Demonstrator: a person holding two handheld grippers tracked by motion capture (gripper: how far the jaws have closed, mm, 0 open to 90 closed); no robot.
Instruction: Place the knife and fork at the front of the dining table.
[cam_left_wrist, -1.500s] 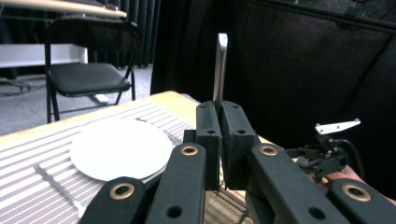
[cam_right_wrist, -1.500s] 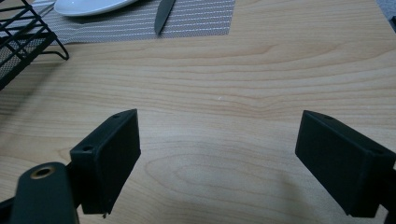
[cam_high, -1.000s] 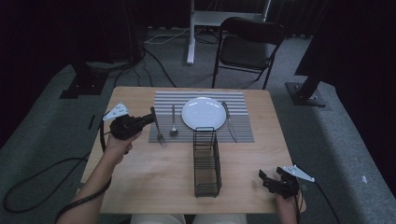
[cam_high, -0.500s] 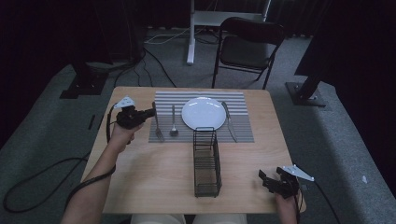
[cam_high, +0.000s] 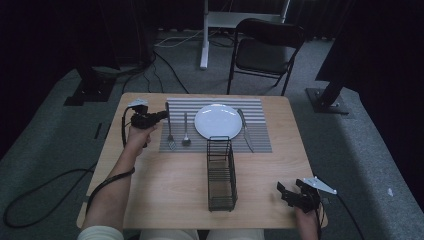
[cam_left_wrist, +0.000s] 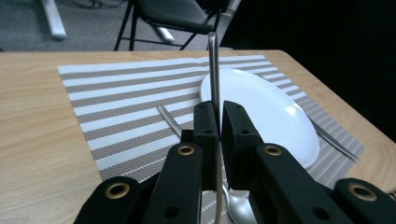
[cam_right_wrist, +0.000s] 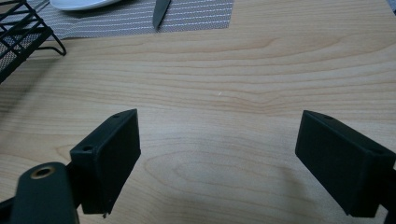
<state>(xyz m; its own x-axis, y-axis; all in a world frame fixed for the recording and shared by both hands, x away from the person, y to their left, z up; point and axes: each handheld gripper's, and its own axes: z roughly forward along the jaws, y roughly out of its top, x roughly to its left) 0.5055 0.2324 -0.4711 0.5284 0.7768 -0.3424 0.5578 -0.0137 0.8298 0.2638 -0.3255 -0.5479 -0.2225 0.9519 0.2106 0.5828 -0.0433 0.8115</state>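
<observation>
My left gripper (cam_high: 162, 116) is at the left edge of the striped placemat (cam_high: 260, 107), shut on the handle of a fork (cam_high: 170, 135). In the left gripper view the fork (cam_left_wrist: 214, 70) runs straight up out of the closed jaws of my left gripper (cam_left_wrist: 218, 116). A spoon (cam_high: 186, 131) lies just right of the fork, its bowl (cam_left_wrist: 236, 210) below the jaws. A white plate (cam_high: 216, 121) sits mid-mat, and a knife (cam_high: 245, 131) lies to its right. My right gripper (cam_high: 284, 194) hovers open at the table's front right over bare wood (cam_right_wrist: 219, 149).
A black wire rack (cam_high: 221, 172) stands lengthwise in the middle of the wooden table (cam_high: 165, 185), in front of the plate. Its corner (cam_right_wrist: 18, 32) shows in the right gripper view, with the knife tip (cam_right_wrist: 161, 11). A folding chair (cam_high: 265, 50) stands beyond the far edge.
My left gripper has moved away from me and to the right, from beside the mat onto the fork's handle. The right gripper has stayed put.
</observation>
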